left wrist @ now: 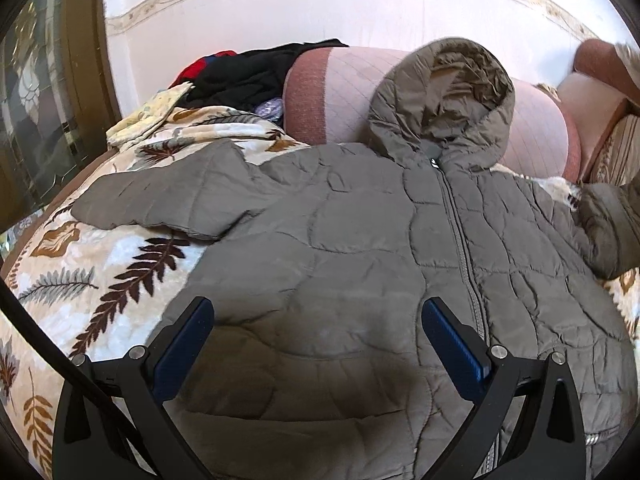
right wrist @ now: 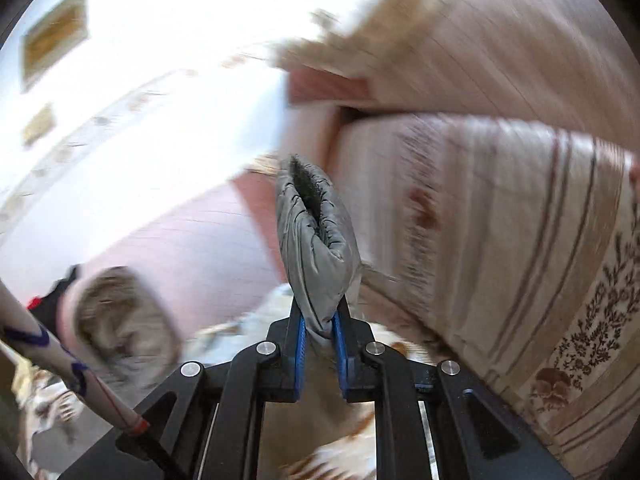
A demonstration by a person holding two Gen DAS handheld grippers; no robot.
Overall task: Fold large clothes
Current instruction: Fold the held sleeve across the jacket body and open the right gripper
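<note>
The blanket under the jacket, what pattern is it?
Cream blanket with brown and grey fern leaves; left wrist view shows it best.

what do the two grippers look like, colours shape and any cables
Both are matte black, angular two-finger frames with round silver pivot bolts and blue ribbed pads lining the inner faces. The left gripper has a thin black cable curving past its left side. Beside the right gripper runs a pale tube with blue markings and a red band, ending in a black lead.

No legible text, label, brand, number or sign is found on any surface shown.
</note>
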